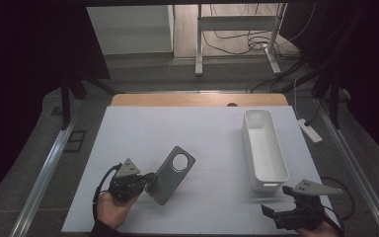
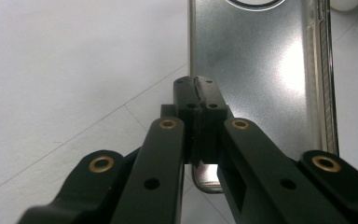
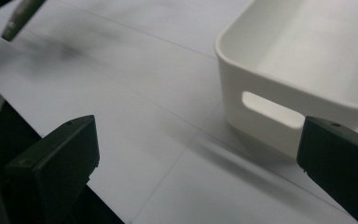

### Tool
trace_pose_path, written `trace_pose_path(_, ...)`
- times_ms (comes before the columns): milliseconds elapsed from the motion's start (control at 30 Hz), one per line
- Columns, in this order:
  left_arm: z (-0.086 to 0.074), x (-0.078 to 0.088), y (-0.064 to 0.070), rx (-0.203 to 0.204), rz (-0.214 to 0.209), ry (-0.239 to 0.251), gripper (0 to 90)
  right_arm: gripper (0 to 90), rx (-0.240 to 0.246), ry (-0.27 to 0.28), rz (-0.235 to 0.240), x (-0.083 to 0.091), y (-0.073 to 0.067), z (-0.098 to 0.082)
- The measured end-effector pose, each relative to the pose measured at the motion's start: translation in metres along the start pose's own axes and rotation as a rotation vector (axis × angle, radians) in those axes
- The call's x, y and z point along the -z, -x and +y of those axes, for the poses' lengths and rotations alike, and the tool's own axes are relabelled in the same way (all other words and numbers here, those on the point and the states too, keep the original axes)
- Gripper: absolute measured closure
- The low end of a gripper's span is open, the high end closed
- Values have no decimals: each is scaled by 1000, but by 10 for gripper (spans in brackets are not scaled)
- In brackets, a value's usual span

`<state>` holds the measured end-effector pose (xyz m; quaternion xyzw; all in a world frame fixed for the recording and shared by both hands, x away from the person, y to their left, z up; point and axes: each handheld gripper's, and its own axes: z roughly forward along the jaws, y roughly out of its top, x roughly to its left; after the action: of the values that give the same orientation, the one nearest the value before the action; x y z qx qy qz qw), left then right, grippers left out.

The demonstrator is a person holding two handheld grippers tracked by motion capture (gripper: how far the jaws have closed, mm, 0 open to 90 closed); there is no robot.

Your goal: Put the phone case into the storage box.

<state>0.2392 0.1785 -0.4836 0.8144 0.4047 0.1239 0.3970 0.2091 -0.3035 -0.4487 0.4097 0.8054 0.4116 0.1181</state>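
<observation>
**Left gripper view: case pinched by its edge, bin not yet reached**

Left gripper view shows my left gripper (image 2: 198, 93) clamped tight on the long edge of the clear, grey-tinted phone case with a round camera cut-out (image 2: 256, 70). From above, the case (image 1: 171, 174) looks tilted, perhaps lifted clear of the white table sheet (image 1: 143, 133). My right gripper (image 3: 198, 154) waits spread wide and empty just before the long white plastic bin (image 1: 264, 148). I judge the pick-up done; carrying the case over and dropping it in remains.
</observation>
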Motion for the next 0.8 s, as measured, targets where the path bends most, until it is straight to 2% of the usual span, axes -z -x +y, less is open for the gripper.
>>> trace_pose_path(67,0,1,1,2,6,10,890,0,-5,6,32,-1,-2,3)
trace_pose_path(367,2,0,6,-6,1,19,890,0,-3,-11,100,-12,-8,16)
trace_pose_path(800,5,-1,11,-4,11,80,890,0,21,-12,172,-24,-18,34)
